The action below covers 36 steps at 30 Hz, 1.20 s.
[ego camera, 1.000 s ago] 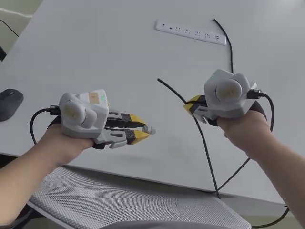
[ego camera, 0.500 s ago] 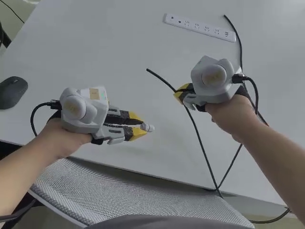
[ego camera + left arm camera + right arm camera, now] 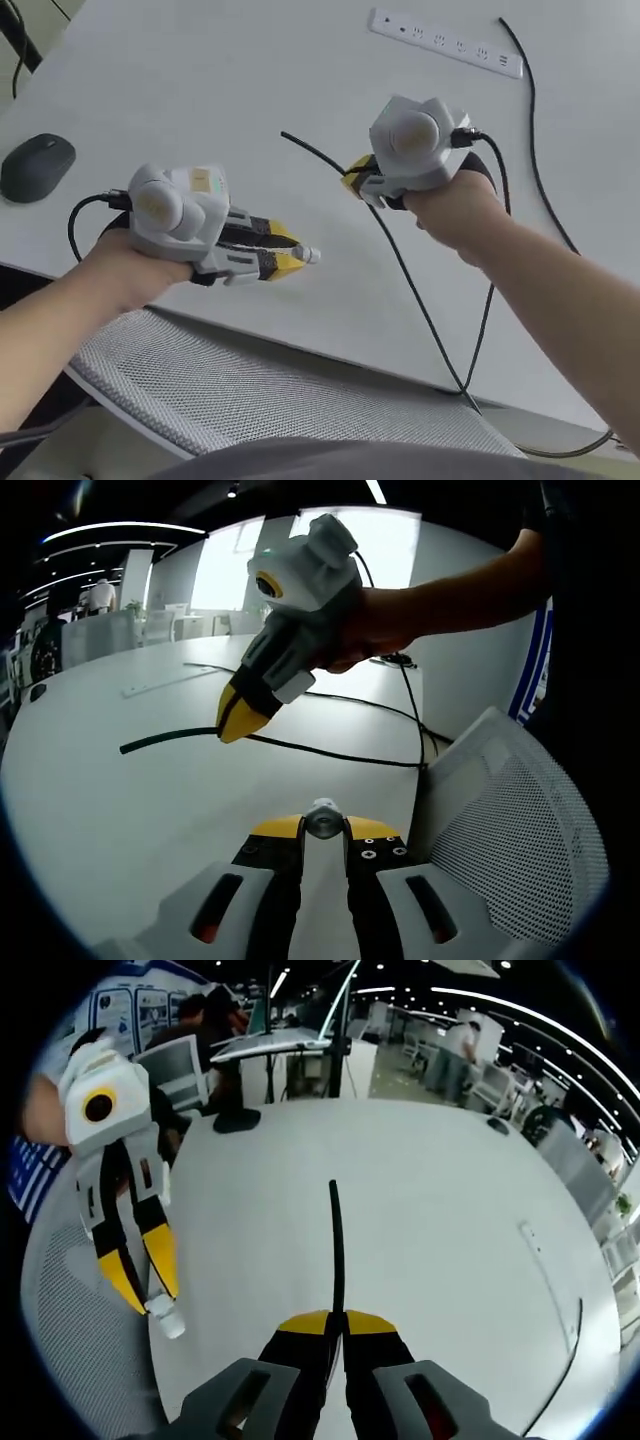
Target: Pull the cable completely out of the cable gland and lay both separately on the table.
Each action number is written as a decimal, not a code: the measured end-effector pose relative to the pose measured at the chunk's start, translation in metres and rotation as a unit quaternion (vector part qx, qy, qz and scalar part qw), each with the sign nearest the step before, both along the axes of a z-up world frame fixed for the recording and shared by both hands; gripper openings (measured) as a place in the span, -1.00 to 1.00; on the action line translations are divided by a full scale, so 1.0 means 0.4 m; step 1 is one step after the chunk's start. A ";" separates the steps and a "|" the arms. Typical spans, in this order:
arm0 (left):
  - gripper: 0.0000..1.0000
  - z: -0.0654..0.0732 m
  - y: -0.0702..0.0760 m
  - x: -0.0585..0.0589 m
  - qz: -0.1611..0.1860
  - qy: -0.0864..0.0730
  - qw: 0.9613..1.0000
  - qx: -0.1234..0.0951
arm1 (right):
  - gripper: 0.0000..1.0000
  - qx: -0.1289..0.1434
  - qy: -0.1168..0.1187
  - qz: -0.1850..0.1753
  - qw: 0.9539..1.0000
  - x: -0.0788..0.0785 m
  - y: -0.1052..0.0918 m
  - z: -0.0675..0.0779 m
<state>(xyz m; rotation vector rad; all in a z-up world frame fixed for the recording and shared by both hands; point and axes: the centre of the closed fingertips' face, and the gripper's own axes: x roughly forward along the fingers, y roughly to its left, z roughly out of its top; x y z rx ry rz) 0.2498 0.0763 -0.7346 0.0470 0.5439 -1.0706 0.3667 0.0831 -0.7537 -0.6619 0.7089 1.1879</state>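
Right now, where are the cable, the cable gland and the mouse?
cable (image 3: pixel 312 151): head view, the stretch near its free end.
cable gland (image 3: pixel 322 819): left gripper view, its round front face.
mouse (image 3: pixel 38 166): head view, middle of its top.

Items counted: two grippers, the left gripper (image 3: pixel 296 258) and the right gripper (image 3: pixel 352 178); one loose-ended cable (image 3: pixel 400 265); one cable gland (image 3: pixel 311 256); one power strip (image 3: pixel 445 42); one mouse (image 3: pixel 37 167); one mesh chair (image 3: pixel 250 390); one worktop (image 3: pixel 200 80).

Thin black cable (image 3: pixel 312 150), free of the gland, is pinched in the right tool (image 3: pixel 352 178), its loose end pointing far-left over the table (image 3: pixel 200 80). The small grey gland (image 3: pixel 311 256) is clamped in the left tool (image 3: pixel 298 260) tips, nearer.
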 end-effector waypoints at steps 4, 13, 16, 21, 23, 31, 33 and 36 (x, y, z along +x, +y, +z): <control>-0.69 -0.012 0.007 0.001 -0.001 0.002 1.000 0.003 | -1.00 0.005 0.013 0.015 1.000 -0.013 0.040 -0.022; -0.69 -0.060 0.033 0.005 -0.002 0.013 1.000 0.015 | -1.00 -0.002 0.023 0.068 0.997 -0.058 0.112 -0.075; -0.69 -0.084 0.044 0.007 0.003 0.020 1.000 0.019 | -1.00 -0.006 0.029 0.078 0.996 -0.070 0.125 -0.096; -0.69 -0.112 0.061 0.011 0.009 0.029 0.999 0.026 | -1.00 -0.013 0.035 0.095 0.995 -0.088 0.134 -0.128; -0.69 -0.114 0.069 0.014 0.012 0.030 0.999 0.026 | -1.00 -0.016 0.037 0.095 0.995 -0.090 0.136 -0.134; -0.69 -0.137 0.087 0.022 0.023 0.032 0.999 0.036 | -1.00 -0.018 0.043 0.089 0.995 -0.092 0.137 -0.151; -0.69 -0.146 0.091 0.024 0.024 0.033 0.998 0.041 | -1.00 -0.019 0.040 0.090 0.995 -0.091 0.136 -0.153; -0.69 -0.154 0.095 0.026 0.026 0.035 0.998 0.046 | -1.00 -0.018 0.039 0.087 0.995 -0.088 0.135 -0.157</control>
